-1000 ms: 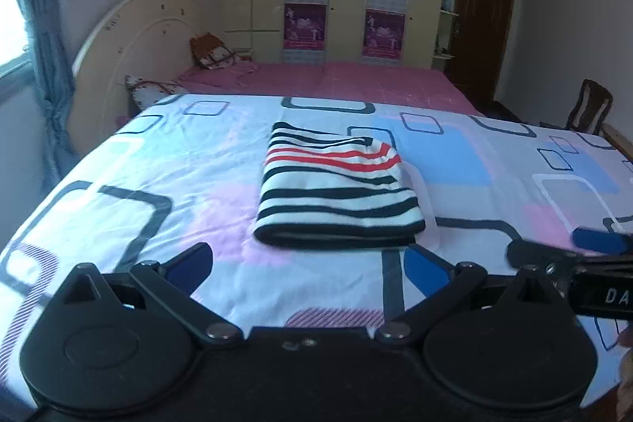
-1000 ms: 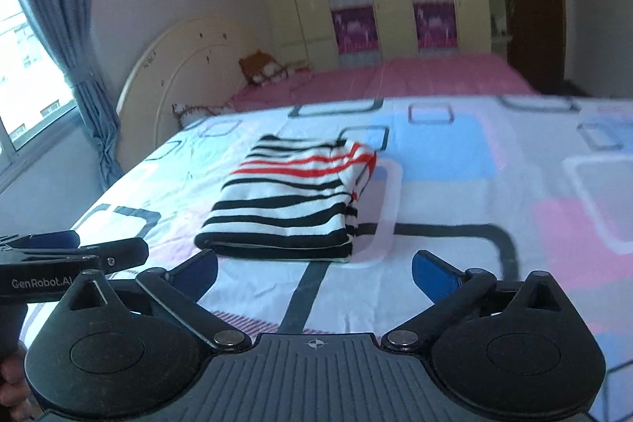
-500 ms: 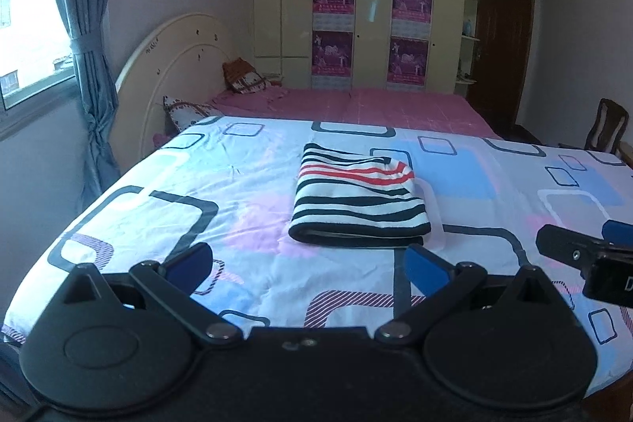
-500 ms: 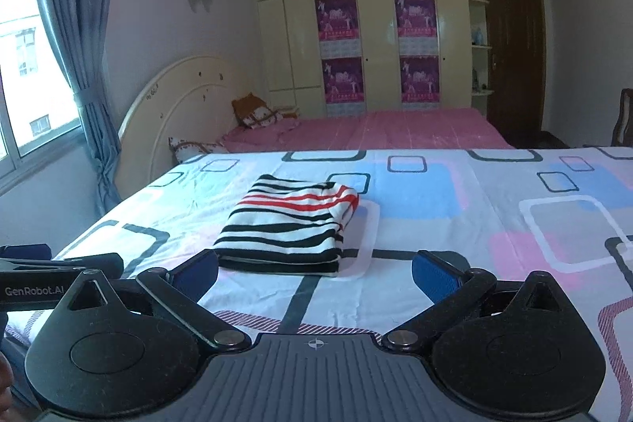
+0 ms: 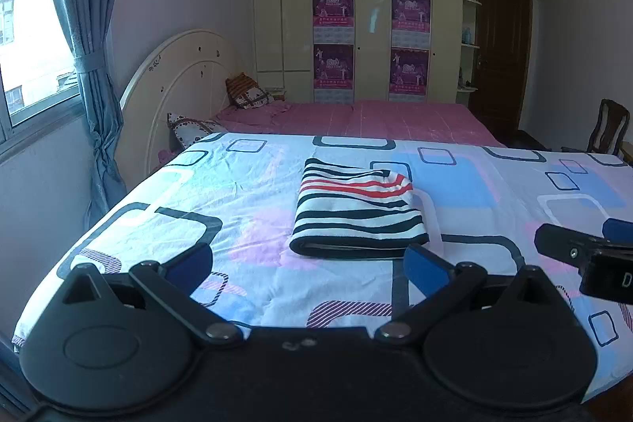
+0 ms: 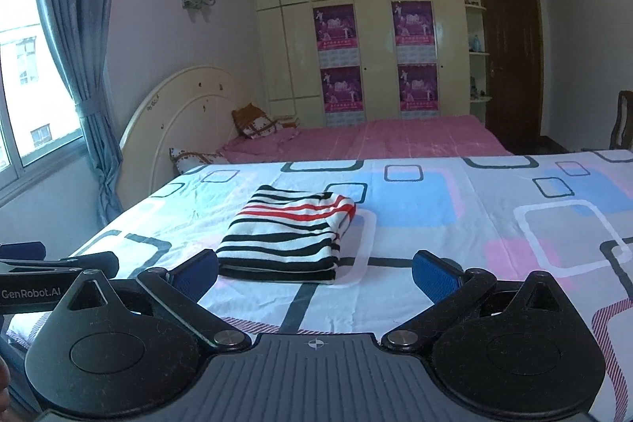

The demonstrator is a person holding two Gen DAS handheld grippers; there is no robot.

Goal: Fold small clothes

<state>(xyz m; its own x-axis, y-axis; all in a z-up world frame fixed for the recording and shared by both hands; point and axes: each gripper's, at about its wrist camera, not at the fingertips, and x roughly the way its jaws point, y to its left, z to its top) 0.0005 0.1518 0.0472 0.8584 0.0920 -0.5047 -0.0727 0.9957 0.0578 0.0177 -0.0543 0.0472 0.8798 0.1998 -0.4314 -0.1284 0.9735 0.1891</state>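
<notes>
Your left gripper (image 5: 307,265) is wide open, blue pads (image 5: 425,269) spread far apart, nothing between them. It hangs above the near edge of the bed (image 5: 166,224), clear of the sheet. The right gripper (image 6: 314,271) is the same: spread wide, empty, off the bed surface.

The folded striped garment (image 5: 358,214) lies flat just ahead of the left gripper, slightly right of its centreline, with the near folded edge sitting just beyond the right pad. From the right gripper the same garment (image 6: 290,234) sits ahead and left of centre, its near left corner lining up close behind the left pad (image 6: 196,273). Neither gripper touches it. It forms a neat rectangle, black and white stripes with a red band toward the far end.

Each gripper shows in the other's view: the right one pokes in at the right edge of the left view (image 5: 585,256), the left one at the left edge of the right view (image 6: 51,269), so you hold them side by side, near each other.

Further out, beyond the garment, a pink sheet (image 5: 356,119) covers the far section of the bed. A cream headboard (image 5: 178,86) stands far left, a wardrobe (image 5: 372,6) with purple posters at the back wall, and a dark door (image 5: 500,58) far right.
</notes>
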